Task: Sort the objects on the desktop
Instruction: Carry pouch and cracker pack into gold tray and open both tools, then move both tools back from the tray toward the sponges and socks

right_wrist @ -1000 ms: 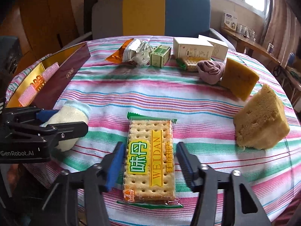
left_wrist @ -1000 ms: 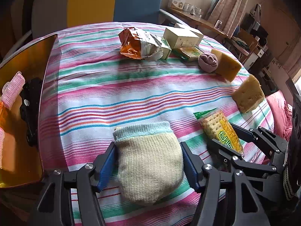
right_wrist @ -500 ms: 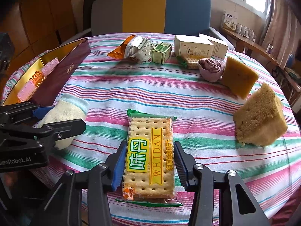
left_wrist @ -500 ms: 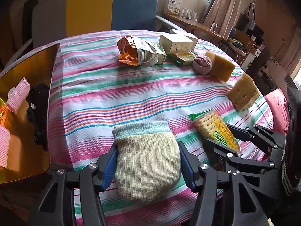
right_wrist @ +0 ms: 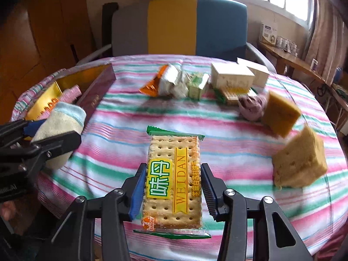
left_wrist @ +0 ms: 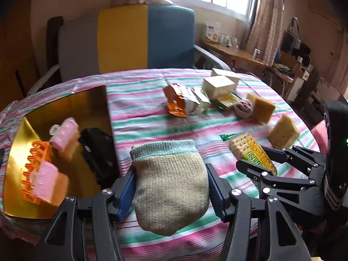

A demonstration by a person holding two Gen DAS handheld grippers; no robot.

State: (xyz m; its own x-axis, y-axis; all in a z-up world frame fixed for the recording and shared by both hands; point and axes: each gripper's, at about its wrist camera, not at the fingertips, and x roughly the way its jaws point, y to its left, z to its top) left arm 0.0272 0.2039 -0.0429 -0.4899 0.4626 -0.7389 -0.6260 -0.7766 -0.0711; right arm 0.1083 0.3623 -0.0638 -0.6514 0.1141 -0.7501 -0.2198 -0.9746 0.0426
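The knitted sock (left_wrist: 170,193) sits clamped between the blue pads of the left gripper (left_wrist: 170,193), and the cracker packet (right_wrist: 174,180) is pinched the same way by the right gripper (right_wrist: 173,187). A second ago both claws stood wider around their items, which lay flat on the striped tablecloth (right_wrist: 228,130); now the jaws have closed and both items hang clear of the cloth, so both picks look done and each item is ready to be carried off. In the left wrist view the gold box (left_wrist: 65,113) lies at nine o'clock from the sock, with pink rollers (left_wrist: 65,133), an orange clip (left_wrist: 38,158) and a black item (left_wrist: 97,150) inside. In the right wrist view two sponges (right_wrist: 300,158) lie at three o'clock from the packet, and the cartons (right_wrist: 232,77) and snack bag (right_wrist: 165,82) at twelve.
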